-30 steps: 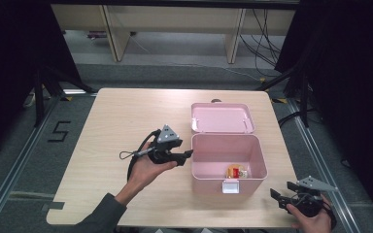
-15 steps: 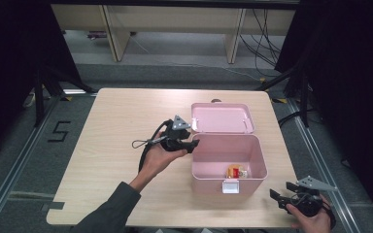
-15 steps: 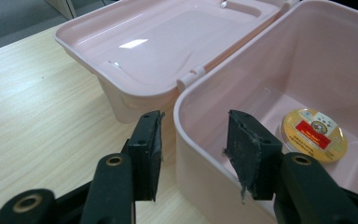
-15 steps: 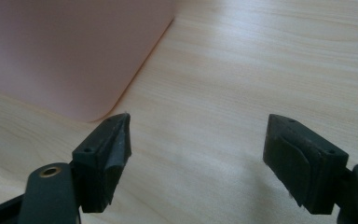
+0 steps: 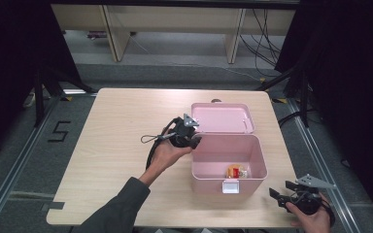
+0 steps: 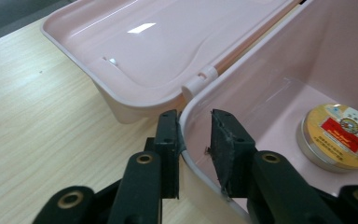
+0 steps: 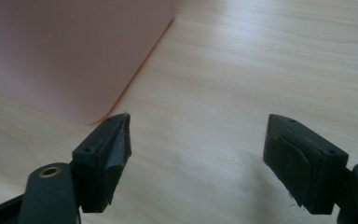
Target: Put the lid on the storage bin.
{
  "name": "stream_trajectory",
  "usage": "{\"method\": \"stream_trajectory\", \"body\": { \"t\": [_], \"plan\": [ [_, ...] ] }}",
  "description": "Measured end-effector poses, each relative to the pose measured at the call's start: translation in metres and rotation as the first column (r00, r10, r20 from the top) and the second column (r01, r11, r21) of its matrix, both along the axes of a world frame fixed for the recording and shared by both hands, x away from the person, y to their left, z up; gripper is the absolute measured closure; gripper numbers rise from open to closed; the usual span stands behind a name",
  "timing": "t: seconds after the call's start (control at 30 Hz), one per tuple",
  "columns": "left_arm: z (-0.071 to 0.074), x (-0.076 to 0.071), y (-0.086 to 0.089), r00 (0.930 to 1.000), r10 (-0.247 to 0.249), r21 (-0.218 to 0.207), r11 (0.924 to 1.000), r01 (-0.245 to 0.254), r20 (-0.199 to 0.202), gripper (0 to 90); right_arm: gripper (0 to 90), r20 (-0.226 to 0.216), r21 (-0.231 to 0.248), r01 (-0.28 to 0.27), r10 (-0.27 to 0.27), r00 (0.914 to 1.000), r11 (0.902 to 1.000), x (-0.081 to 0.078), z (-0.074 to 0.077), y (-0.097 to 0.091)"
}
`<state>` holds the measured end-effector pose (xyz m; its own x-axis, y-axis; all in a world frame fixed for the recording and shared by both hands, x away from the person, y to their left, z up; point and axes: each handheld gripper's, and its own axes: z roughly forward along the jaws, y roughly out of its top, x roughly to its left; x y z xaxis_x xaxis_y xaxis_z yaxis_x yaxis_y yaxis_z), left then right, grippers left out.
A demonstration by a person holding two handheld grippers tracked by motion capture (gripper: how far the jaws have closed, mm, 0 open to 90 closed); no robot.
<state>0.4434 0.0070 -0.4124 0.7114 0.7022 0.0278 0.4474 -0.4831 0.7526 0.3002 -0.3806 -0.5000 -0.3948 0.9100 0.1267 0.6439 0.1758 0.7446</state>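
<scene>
A pink box (image 5: pixel 209 183) stands open on the table, its lid (image 5: pixel 222 118) laid flat behind it. A round yellow and red tin (image 5: pixel 234 171) lies inside. My left gripper (image 5: pixel 194 141) is at the box's left wall. In the left gripper view, that gripper (image 6: pixel 193 121) straddles the rim (image 6: pixel 189 140), one jaw outside and one inside; the jaws have just been closing and now grip the wall, with the tin (image 6: pixel 340 135) farther in. My right gripper (image 5: pixel 279 190) rests open near the table's front right corner. In its own view, nothing lies between the jaws of the right gripper (image 7: pixel 198 126).
The wooden table (image 5: pixel 121 116) has free room left of the box. In the right gripper view the box's pink wall (image 7: pixel 51 51) rises ahead to the left. A white latch (image 5: pixel 230 186) hangs on the box's front wall.
My left hand has moved right to the box's left wall, and its jaws have closed onto the rim. The right hand has stayed put.
</scene>
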Motion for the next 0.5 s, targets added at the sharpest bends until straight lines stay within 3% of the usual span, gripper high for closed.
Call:
{"method": "stream_trajectory", "body": {
  "t": [0.07, 0.1, 0.13, 0.2, 0.27, 0.4, 0.5],
  "plan": [
    [0.001, 0.001, -0.001, 1.0, 0.006, 0.005, 1.0, -0.006, 0.006, 75.7, 24.2, -0.023, 0.016, 0.018, -0.018, 0.9996, 0.9997, 0.002, 0.002, 0.003],
    [0.001, 0.001, -0.001, 1.0, 0.008, 0.008, 0.9999, -0.008, 0.005, 77.0, 24.3, -0.005, -0.009, -0.007, 0.007, 1.0, 0.9999, 0.006, 0.003, 0.001],
    [0.001, 0.001, -0.001, 1.0, 0.008, 0.008, 0.9999, -0.008, 0.005, 77.2, 24.3, -0.028, 0.001, 0.014, -0.014, 0.9995, 0.9999, 0.006, 0.005, 0.003],
    [0.002, 0.0, -0.002, 0.9999, 0.013, 0.012, 0.9998, -0.013, 0.006, 77.4, 24.4, -0.01, -0.017, -0.009, 0.009, 0.9999, 0.9998, 0.011, 0.005, 0.001],
    [0.003, -0.001, -0.003, 0.9997, 0.016, 0.029, 0.9995, -0.016, 0.016, 78.0, 24.6, -0.016, 0.005, 0.009, -0.009, 0.9998, 0.9999, 0.02, 0.013, 0.001],
    [0.003, -0.002, -0.003, 0.9997, 0.02, 0.03, 0.9994, -0.02, 0.013, 78.3, 24.8, 0.012, -0.005, -0.003, 0.003, 0.9999, 1.0, 0.038, 0.023, -0.002],
    [0.004, -0.002, -0.003, 0.9997, 0.018, 0.032, 0.9993, -0.018, 0.014, 78.5, 26.9, -0.018, -0.007, 0.003, -0.003, 0.9998, 1.0, 0.06, 0.04, 0.002]
  ]
}}
